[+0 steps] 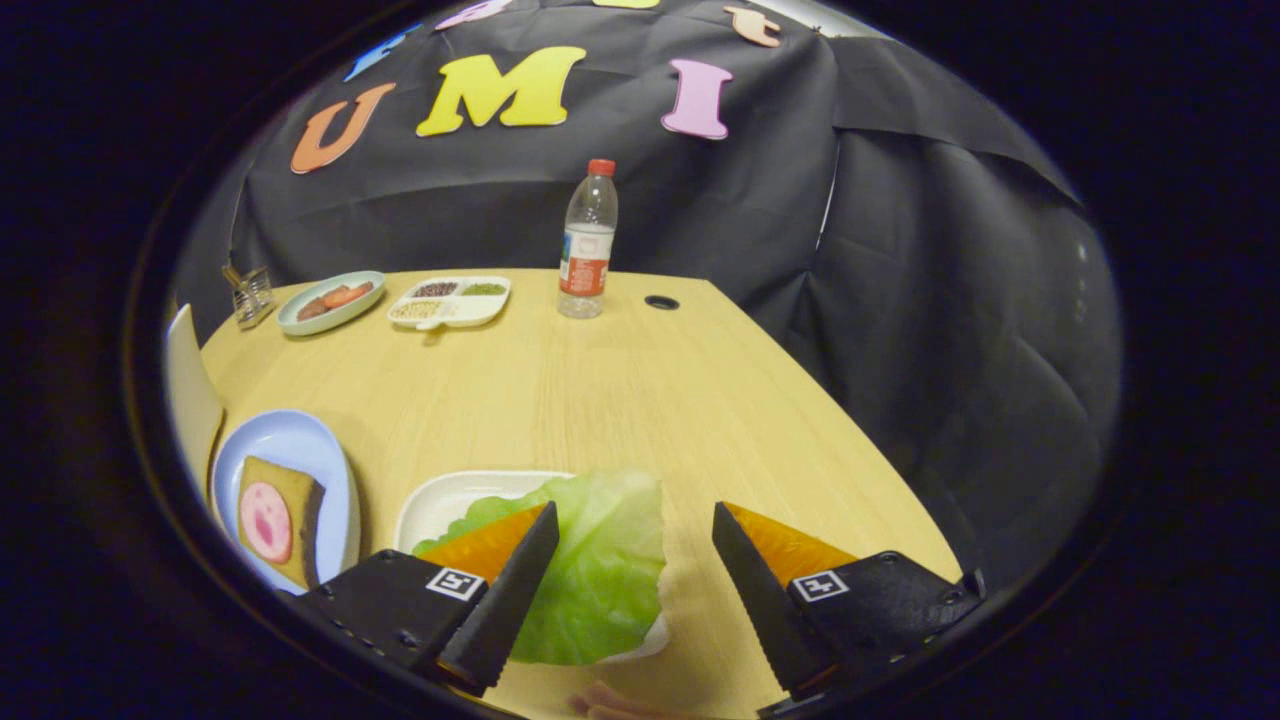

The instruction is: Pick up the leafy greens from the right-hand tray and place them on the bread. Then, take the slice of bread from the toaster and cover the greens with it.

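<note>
Green and pale, the lettuce leaf (pixel 600 570) lies on a white tray (pixel 445 500) at the near edge of the wooden table (pixel 620 400), and its right part hangs over the tray rim onto the wood. The gripper (pixel 635 525) hovers just above it with its two fingers spread wide apart. The left finger (pixel 510 590) is over the left part of the leaf, and the right finger (pixel 755 590) is over bare wood, beside the leaf's right edge. Nothing is held between them; whether the left finger touches the leaf, I cannot tell.

To the left of the tray stands a light blue plate (pixel 300 450). On it lies a slice of bread (pixel 285 520) with a round pink slice of sausage (pixel 265 522) on top. A pale flat object (pixel 190 390) stands at the table's left edge, just beyond this plate.

At the far side of the table there is a pale green plate (pixel 335 305) with some food, and beside it a white divided tray (pixel 455 300) with grains or beans in its compartments. A small metal rack (pixel 250 292) is at the far left corner. A clear water bottle (pixel 588 240) with a red cap stands upright further right, near a round cable hole (pixel 661 302) in the tabletop. Below the fingers, part of a hand (pixel 615 700) shows.
</note>
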`<state>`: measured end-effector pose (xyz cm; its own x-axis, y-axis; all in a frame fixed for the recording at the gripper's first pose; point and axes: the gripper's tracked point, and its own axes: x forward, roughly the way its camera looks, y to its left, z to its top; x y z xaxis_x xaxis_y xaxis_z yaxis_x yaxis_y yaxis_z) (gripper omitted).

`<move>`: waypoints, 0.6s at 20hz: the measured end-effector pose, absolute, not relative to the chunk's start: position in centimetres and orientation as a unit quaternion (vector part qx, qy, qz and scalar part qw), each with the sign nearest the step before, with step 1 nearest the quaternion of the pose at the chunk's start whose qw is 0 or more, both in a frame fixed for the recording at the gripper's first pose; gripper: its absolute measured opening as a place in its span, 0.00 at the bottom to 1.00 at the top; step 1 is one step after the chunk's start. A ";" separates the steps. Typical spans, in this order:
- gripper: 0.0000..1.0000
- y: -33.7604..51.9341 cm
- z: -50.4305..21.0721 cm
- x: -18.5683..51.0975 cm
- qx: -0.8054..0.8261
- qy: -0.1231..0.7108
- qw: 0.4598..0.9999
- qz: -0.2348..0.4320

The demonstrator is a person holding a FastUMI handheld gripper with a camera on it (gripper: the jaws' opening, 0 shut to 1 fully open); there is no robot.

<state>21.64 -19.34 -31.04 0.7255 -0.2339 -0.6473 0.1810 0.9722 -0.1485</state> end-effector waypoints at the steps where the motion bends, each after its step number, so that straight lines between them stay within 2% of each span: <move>1: 0.96 -19.6 -31.8 21.6 -0.041 0.367 0.923 -0.113; 5: 0.96 -19.6 -31.8 22.0 -0.053 0.369 0.922 -0.105; 7: 0.88 -19.0 -31.9 22.3 -0.060 0.371 0.922 -0.096; 9: 0.64 -19.3 -32.0 22.6 -0.086 0.371 0.919 -0.103; 12: 0.20 -19.5 -31.2 22.6 -0.121 0.363 0.917 -0.110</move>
